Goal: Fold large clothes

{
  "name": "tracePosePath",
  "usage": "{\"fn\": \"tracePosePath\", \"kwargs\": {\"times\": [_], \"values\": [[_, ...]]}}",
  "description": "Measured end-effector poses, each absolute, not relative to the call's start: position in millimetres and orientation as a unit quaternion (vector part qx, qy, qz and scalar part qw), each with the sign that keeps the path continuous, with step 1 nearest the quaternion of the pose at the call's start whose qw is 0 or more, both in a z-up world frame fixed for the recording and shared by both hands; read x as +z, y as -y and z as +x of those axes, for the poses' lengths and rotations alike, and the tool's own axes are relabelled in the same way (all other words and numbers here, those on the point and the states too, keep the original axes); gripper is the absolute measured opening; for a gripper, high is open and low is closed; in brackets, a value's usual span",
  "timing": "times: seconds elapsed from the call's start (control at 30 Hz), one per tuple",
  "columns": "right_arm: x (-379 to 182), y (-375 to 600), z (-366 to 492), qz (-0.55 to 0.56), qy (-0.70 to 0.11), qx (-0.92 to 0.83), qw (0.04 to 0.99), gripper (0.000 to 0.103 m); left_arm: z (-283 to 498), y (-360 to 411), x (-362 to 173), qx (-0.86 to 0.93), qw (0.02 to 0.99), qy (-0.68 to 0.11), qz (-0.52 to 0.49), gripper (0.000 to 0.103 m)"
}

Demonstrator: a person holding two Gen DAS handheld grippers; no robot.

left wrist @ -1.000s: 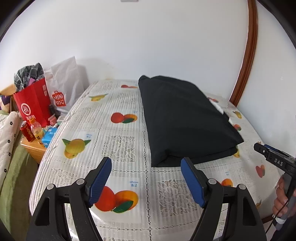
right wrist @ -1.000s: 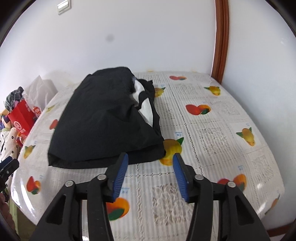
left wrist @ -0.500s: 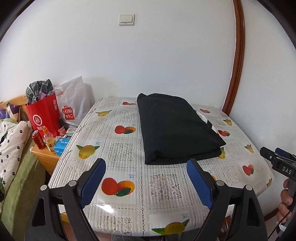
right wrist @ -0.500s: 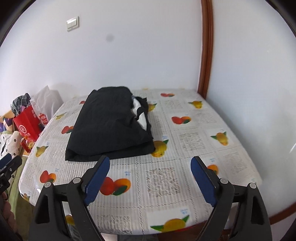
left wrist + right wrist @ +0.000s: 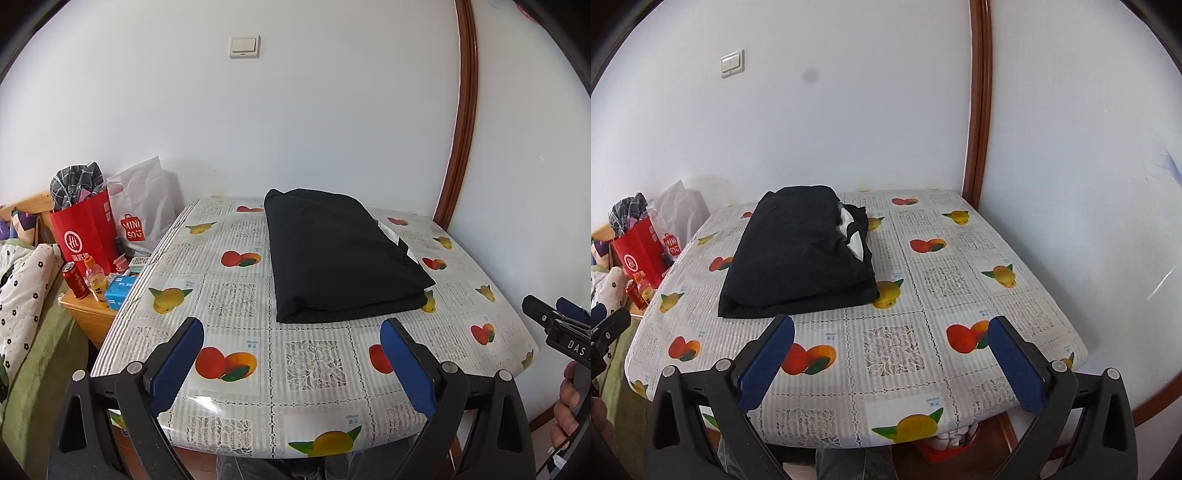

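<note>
A black garment (image 5: 340, 254) lies folded into a thick rectangle on the table with a fruit-print cloth (image 5: 229, 310). A bit of white lining shows at its right edge (image 5: 854, 236). The garment also shows in the right wrist view (image 5: 801, 254). My left gripper (image 5: 291, 339) is open and empty, held above the table's near edge, short of the garment. My right gripper (image 5: 892, 339) is open wide and empty, also back over the near edge. The right gripper's tip shows at the far right of the left wrist view (image 5: 554, 321).
The table sits in a corner with white walls and a brown door frame (image 5: 461, 122). Left of it stand a red bag (image 5: 85, 229), a white Miniso bag (image 5: 144, 210) and a wooden nightstand (image 5: 92, 314) with a can and bottles. A bed (image 5: 26, 332) lies further left.
Both grippers have drawn back and up from the folded garment to the table's near edge. The right gripper's jaws have opened wider; the left's widened too. The garment has stayed put.
</note>
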State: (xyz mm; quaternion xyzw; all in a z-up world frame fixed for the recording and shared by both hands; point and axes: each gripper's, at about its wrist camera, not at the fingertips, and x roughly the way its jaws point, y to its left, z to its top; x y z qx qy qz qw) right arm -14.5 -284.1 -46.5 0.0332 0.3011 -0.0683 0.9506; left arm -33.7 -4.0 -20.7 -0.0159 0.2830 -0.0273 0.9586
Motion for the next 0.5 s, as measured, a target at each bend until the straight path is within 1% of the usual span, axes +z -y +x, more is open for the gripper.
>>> {"fn": "tracePosePath", "kwargs": {"times": [0.5], "values": [[-45.6, 285.5, -17.0, 0.039, -0.3, -0.083, 0.95, 0.103, -35.4, 9.4, -22.6, -0.028, 0.958, -0.284, -0.007, 0.097]]}}
